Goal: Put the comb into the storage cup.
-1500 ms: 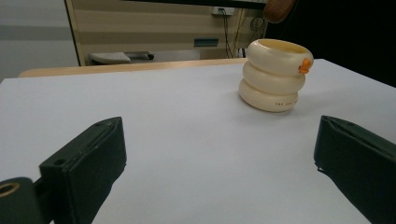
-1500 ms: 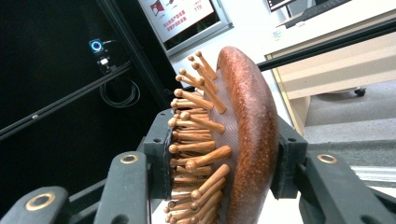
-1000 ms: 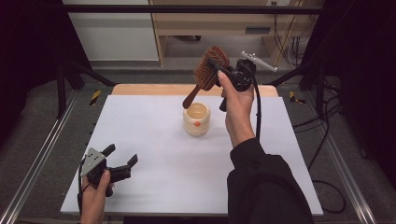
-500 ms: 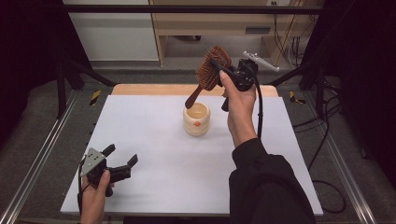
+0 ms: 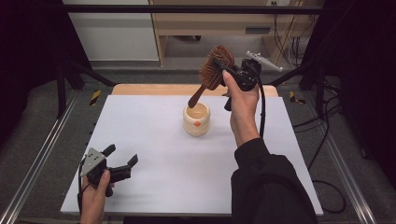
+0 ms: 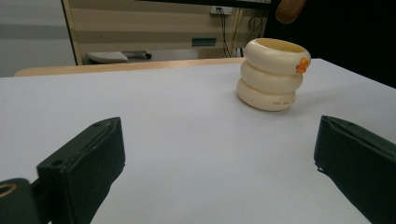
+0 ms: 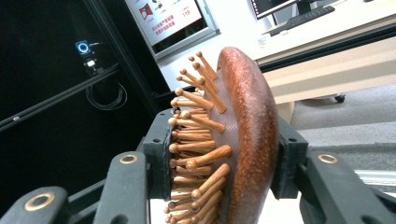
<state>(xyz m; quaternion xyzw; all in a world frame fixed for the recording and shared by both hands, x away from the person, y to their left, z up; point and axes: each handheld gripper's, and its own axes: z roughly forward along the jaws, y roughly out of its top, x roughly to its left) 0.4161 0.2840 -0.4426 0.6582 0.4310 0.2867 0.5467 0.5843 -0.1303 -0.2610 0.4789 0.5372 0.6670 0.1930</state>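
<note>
On the left, the left gripper [image 5: 120, 164] rests low on the white table [image 5: 154, 163], near the front corner. Its two black jaws are spread wide apart with nothing between them. It sits in the same place as a second ago.

In the middle stands the little cream cup made of three fat stacked rings, with a small orange bump on its side [image 5: 196, 119]. It is upright on the table and has not moved. In the left gripper view the cup [image 6: 271, 74] stands ahead and to the right, well apart from the jaws.

Above the cup and a bit to the right is the brown wooden hairbrush with wooden pins [image 5: 212, 71]. The right gripper [image 5: 223, 70] is clamped on the brush head, one jaw on the pin side and one on the smooth back, as the right gripper view shows [image 7: 238, 135].

The brush has come a little closer to the cup in the last second. The handle tip is now near the rim, maybe just over the opening. I think the brush is going into the cup, handle first.

The brush is long from head to handle. It leans: the head is up and to the right, and the handle points down and left, toward the cup.
</note>
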